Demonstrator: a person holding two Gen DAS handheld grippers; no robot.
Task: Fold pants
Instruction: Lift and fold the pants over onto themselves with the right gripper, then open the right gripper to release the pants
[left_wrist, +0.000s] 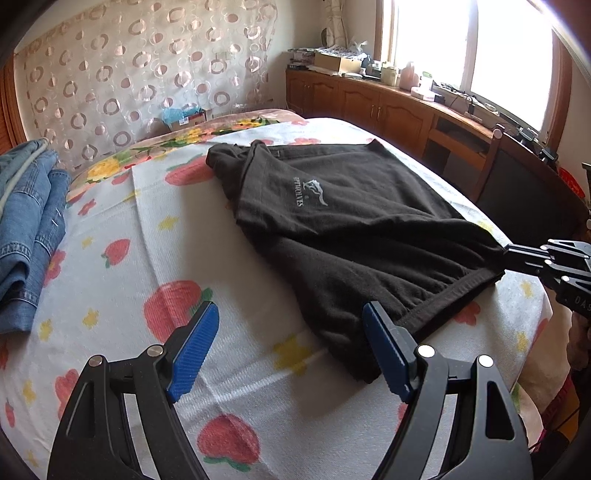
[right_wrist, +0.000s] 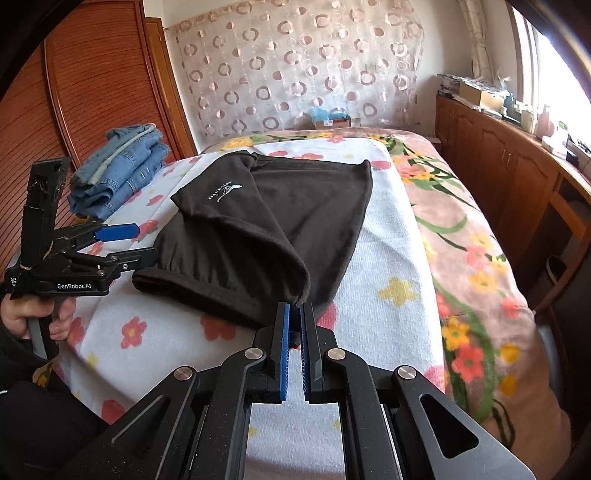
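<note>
Left wrist view: my left gripper is hovering with fingers spread, gripping nothing, beside the waistband of the black pants lying on the bed (strawberry-print sheet). Right wrist view: my right gripper is pinching the pants' corner; folded jeans are sitting nearby.

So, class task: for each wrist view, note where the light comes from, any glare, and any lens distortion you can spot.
Left wrist view: the window at upper right is blown out to white, and the bed edge bows with fisheye curvature. Right wrist view: daylight enters from the right edge, the black pants lose fold detail in shadow, and dark vignetting rings the corners.
</note>
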